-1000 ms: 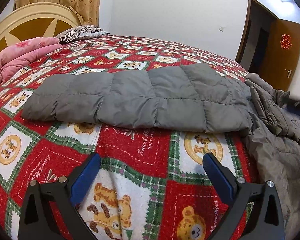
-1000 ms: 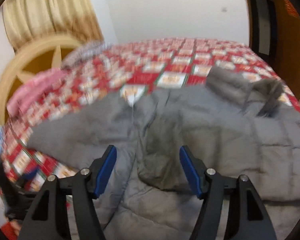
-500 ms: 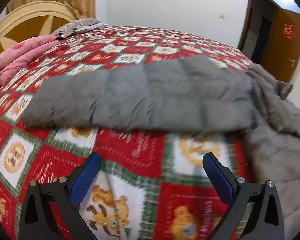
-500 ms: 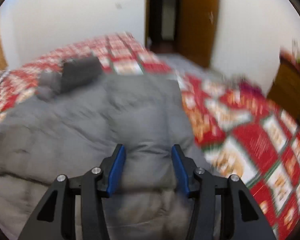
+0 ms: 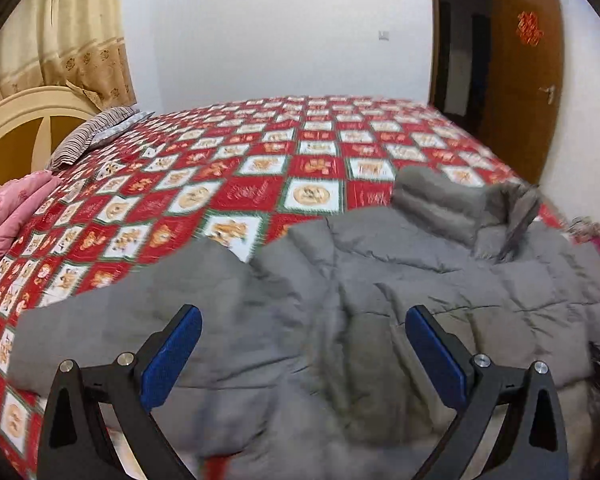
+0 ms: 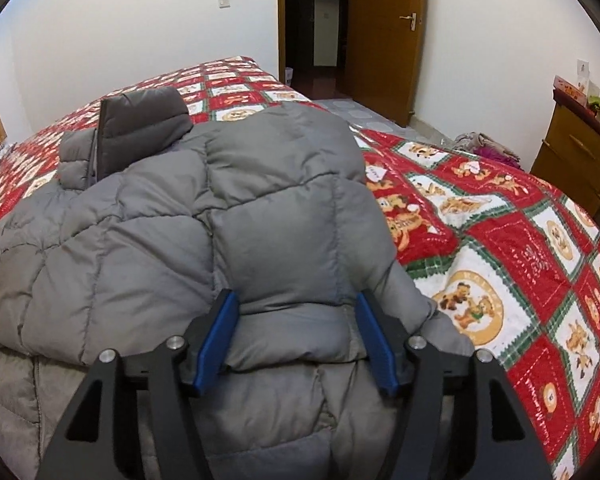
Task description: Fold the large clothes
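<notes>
The jacket (image 6: 204,232) lies spread on the near edge of the bed (image 6: 520,240), and with my right tongs (image 6: 296,336) only loosely straddling its puffy sleeve (image 6: 300,208) and my left tongs (image 5: 302,356) wide and empty, I judge the slick padding may slip out.

In the left wrist view the near part of the grey padded jacket (image 5: 340,340) is smeared by motion blur, so its seams and folds between the left gripper (image 5: 303,354) fingers cannot be read, and its lower hem runs off the bottom edge. In the right wrist view the sleeve (image 6: 300,280) fills the gap of the right gripper (image 6: 298,340), hiding the pads' inner faces, so whether they press the cloth cannot be told; the wooden dresser (image 6: 580,160) is cut off at the right edge
</notes>
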Demonstrator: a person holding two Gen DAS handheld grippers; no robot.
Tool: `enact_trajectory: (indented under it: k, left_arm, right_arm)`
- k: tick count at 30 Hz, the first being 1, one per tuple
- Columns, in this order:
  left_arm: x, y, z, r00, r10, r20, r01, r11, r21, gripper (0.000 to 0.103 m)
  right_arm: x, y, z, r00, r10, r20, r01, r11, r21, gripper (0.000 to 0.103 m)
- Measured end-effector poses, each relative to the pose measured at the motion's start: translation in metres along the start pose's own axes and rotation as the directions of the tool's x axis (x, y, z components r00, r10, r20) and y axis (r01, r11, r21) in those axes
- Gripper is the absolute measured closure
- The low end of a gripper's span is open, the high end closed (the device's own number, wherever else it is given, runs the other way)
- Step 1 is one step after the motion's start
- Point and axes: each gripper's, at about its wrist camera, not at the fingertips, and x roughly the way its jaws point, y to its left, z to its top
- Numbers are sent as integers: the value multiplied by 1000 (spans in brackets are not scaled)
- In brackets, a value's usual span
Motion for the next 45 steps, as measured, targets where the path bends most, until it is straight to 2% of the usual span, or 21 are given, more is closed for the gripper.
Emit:
enact_trajectory:
  k: [3, 4, 5, 10, 13, 15, 17, 19, 20, 22, 25, 26, 27, 29, 30, 32, 34, 37, 40, 42, 45]
  left_arm:
    - [36, -12, -21, 988, 135, -69, -135, 991, 7, 1]
    - [46, -14, -28, 984, 156, -90, -155, 988, 20, 1]
    - [58, -13, -34, 981, 140, -133, -138, 990, 20, 1]
    - [60, -5, -33, 983, 121, -138, -124, 992, -13, 1]
    - [51, 4, -30, 988, 67, -139, -74, 996, -45, 1]
    - [19, 24, -25, 998, 27, -55, -34, 991, -132, 1]
    - [-14, 53, -22, 999, 13, 29, -7, 979, -206, 1]
    - [-36, 90, -23, 998, 32, 53, -17, 966, -258, 1]
    - [-47, 116, -26, 996, 72, 56, -52, 953, -299, 1]
    - [-65, 167, -38, 985, 166, 43, -134, 904, -406, 1]
    - [-82, 244, -73, 964, 266, -23, -224, 762, -608, 1]
    - [-80, 267, -87, 962, 262, -70, -239, 697, -676, 1]
    - [-74, 286, -101, 969, 220, -108, -227, 638, -736, 1]
    - [-56, 310, -122, 983, 114, -143, -182, 545, -818, 1]
    - [-46, 318, -130, 984, 77, -158, -175, 506, -844, 1]
    - [-37, 321, -134, 983, 84, -164, -184, 470, -863, 1]
    - [-33, 317, -127, 979, 135, -155, -201, 472, -858, 1]
    - [-19, 310, -118, 973, 172, -155, -222, 501, -837, 2]
    - [-12, 310, -115, 957, 229, -180, -276, 514, -812, 32]
    - [-11, 312, -117, 964, 217, -150, -246, 529, -812, 71]
    - [-11, 321, -123, 978, 177, -114, -193, 538, -821, 92]
  right_arm:
    - [1, -8, -1, 1000, 12, 1, -12, 1000, 8, 36]
    - [1, -7, -1, 1000, 15, 1, -15, 1000, 6, 35]
    - [1, -6, -1, 1000, 26, 2, -26, 1000, 1, 34]
    - [4, 0, 0, 1000, 5, 1, -5, 1000, -22, 32]
    - [4, 0, 0, 1000, 0, 2, 0, 1000, -25, 32]
    - [4, 0, 0, 1000, -2, 4, 2, 1000, -26, 32]
    - [4, 0, 0, 1000, -7, 5, 7, 1000, -30, 32]
    - [4, 1, 0, 1000, -8, 6, 9, 999, -33, 30]
    - [4, 2, 0, 1000, -9, 7, 9, 999, -34, 30]
    - [3, 2, 0, 1000, -13, 8, 14, 999, -36, 29]
    - [3, 3, -1, 1000, -20, 10, 20, 999, -41, 29]
    - [3, 3, -1, 1000, -21, 10, 22, 999, -42, 29]
    - [3, 3, -1, 1000, -23, 11, 23, 999, -42, 29]
    - [3, 3, 0, 1000, -24, 11, 25, 999, -43, 29]
    - [3, 3, 0, 1000, -23, 11, 24, 999, -43, 29]
    - [3, 3, 0, 1000, -21, 11, 21, 999, -41, 29]
    - [3, 4, -1, 1000, -22, 11, 22, 999, -40, 28]
    - [3, 4, -1, 1000, -26, 11, 26, 999, -43, 28]
    - [3, 4, 0, 1000, -27, 11, 28, 999, -43, 28]
    - [3, 4, 0, 1000, -27, 11, 28, 999, -43, 28]
    - [4, 3, 0, 999, -30, 12, 30, 998, -46, 28]
